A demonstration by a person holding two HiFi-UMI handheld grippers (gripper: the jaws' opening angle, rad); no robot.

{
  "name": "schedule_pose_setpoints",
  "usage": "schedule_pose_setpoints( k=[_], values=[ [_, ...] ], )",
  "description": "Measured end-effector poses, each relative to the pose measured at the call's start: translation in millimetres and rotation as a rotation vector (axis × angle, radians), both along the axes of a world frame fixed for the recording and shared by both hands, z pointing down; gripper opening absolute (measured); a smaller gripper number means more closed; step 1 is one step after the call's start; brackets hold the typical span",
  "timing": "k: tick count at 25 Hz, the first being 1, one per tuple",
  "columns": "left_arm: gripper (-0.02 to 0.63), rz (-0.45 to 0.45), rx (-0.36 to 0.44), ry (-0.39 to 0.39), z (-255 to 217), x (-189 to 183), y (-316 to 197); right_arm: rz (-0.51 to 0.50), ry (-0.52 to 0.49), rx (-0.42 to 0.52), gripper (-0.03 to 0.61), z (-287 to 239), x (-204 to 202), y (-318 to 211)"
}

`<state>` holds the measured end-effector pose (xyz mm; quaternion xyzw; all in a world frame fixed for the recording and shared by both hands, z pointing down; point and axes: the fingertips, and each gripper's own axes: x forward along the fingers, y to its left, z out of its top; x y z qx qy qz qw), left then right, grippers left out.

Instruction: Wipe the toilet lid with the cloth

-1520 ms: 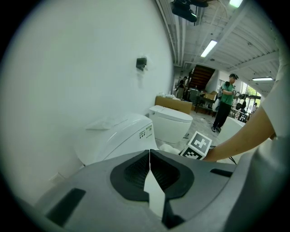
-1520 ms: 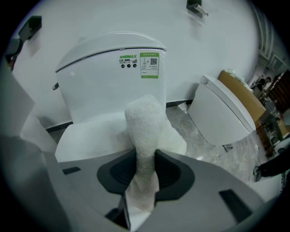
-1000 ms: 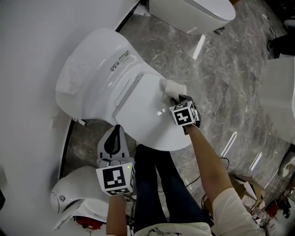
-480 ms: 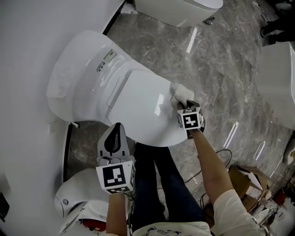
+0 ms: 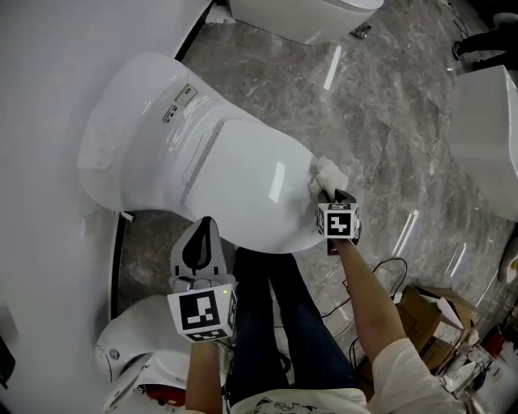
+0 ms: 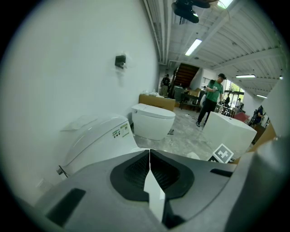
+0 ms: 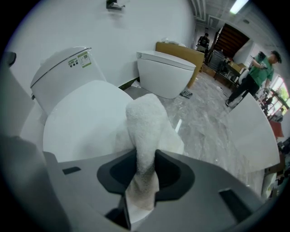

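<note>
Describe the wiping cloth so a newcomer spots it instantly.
Find the big white toilet against the white wall, glossy lid closed. At the lid's rim, the right gripper is shut on a fluffy white terry cloth. It alone is soft and crumpled among smooth surfaces.

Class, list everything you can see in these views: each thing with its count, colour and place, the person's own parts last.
Toilet: one, white, centre against the wall, lid closed.
Cloth: one, white, at the lid's right edge.
Second toilet: one, white, top of the head view.
Low fixture: one, white, lower left by the wall.
Cardboard box: one, brown, on the floor, lower right.
Floor: grey, marbled.
Bystander: one, green top, far background.
Left gripper: one, grey, jaws together, empty.
Right gripper: one, grey, jaws shut on the cloth.
</note>
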<state>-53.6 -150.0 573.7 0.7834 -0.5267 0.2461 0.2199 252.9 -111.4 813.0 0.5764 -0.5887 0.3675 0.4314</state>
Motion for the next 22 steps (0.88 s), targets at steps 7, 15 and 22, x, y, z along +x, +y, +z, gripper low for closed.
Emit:
schedule_pose_setpoints(
  k=[7, 15, 22],
  values=[
    [0.011, -0.012, -0.006, 0.000, 3.1, -4.4, 10.3, 0.194, 0.020, -0.003, 0.101, 2.0, 7.4, 37.0],
    [0.011, -0.041, -0.008, -0.002, 4.7, -17.0, 19.8, 0.401, 0.074, -0.047, 0.097, -2.7, -0.4, 51.4],
    [0.011, -0.084, -0.011, -0.003, 6.9, -37.5, 25.5, 0.458, 0.077, -0.088, 0.094, -4.0, -20.4, 45.9]
  ],
)
